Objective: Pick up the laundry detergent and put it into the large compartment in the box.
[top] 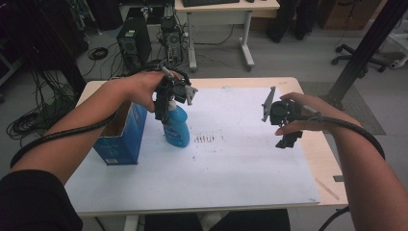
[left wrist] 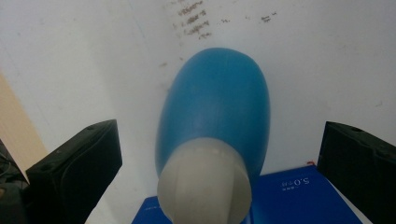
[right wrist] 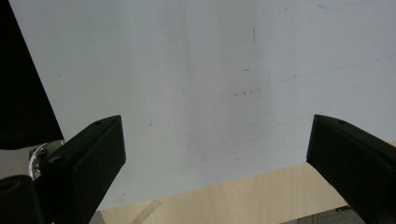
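With jaws spread wide, the left tool hovers over the upright blue bottle, seemingly ready to descend and clamp its white cap; the right tool waits released.

In the high view, the top of the blue bottle is covered by the left gripper, so the cap cannot be made out there. The near side of the blue box is partly masked by the left forearm, and its inside is not seen. The faint marks on the white sheet are too small to be read. In the left gripper view, the bottle's white cap is blurred and cut off by the bottom edge; the box is cropped too, with its print seen upside down. In the right gripper view, both jaws are cut by the frame edges, and a dark shape at the left edge cannot be identified.
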